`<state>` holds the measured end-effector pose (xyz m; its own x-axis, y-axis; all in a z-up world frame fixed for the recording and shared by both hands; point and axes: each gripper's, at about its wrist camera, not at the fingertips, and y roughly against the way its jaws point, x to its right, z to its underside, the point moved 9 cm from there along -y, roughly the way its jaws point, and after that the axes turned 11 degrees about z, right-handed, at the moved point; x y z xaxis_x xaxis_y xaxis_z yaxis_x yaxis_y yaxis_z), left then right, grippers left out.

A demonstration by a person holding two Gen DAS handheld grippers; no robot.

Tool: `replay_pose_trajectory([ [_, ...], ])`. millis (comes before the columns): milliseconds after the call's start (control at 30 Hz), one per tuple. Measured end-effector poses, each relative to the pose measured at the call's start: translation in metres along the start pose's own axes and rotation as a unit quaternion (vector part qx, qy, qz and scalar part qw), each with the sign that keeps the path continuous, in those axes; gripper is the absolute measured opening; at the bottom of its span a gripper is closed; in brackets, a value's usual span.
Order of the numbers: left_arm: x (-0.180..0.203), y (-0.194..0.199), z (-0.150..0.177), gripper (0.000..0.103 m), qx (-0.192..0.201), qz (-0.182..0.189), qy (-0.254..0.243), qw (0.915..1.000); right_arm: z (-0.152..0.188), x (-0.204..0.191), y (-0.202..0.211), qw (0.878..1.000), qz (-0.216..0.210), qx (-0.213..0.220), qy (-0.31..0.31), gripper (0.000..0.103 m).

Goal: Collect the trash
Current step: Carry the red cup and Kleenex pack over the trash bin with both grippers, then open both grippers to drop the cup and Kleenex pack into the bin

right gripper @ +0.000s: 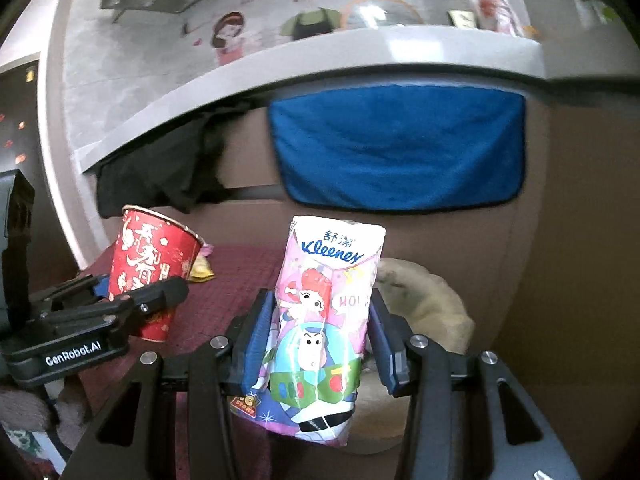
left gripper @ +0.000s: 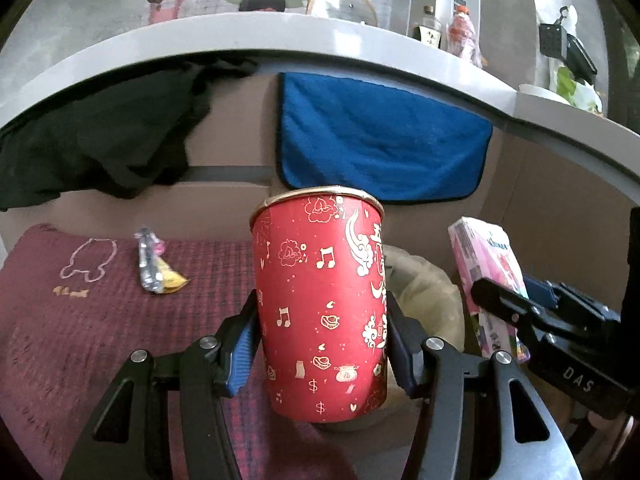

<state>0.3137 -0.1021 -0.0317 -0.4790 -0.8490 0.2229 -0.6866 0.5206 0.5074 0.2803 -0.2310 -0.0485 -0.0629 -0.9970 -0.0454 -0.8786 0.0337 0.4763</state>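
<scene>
My left gripper (left gripper: 322, 344) is shut on a red paper cup (left gripper: 320, 304) with gold print, held upright above a maroon cushion (left gripper: 60, 320). My right gripper (right gripper: 316, 340) is shut on a pink Kleenex tissue pack (right gripper: 320, 320), held upright. Each view shows the other hand: the tissue pack (left gripper: 488, 276) at right in the left wrist view, the cup (right gripper: 152, 272) at left in the right wrist view. A crumpled wrapper (left gripper: 154, 266) lies on the cushion at left. A bin lined with a pale bag (left gripper: 424, 296) sits just behind the cup and below the pack (right gripper: 424, 304).
A blue towel (left gripper: 380, 136) and a black cloth (left gripper: 100, 140) hang from a grey counter edge (left gripper: 280, 36) behind. Bottles (left gripper: 460, 32) stand on the counter at right.
</scene>
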Motion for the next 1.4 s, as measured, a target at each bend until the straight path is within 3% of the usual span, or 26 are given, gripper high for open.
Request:
replay_pose_trajectory([
  [300, 0.003, -0.046, -0.003, 0.057, -0.019, 0.002, 0.006, 0.9998, 0.001, 0.03, -0.029, 1.0, 0.021, -0.012, -0.012, 0.043],
  [700, -0.009, -0.089, 0.002, 0.057, -0.031, -0.01, 0.008, 0.9994, 0.002, 0.035, -0.063, 0.999, 0.026, -0.019, -0.014, 0.043],
  [1400, -0.03, -0.147, 0.009, 0.058, -0.061, 0.01, 0.044, 0.9971, 0.01, 0.054, -0.128, 0.996, 0.019, -0.07, -0.044, 0.046],
])
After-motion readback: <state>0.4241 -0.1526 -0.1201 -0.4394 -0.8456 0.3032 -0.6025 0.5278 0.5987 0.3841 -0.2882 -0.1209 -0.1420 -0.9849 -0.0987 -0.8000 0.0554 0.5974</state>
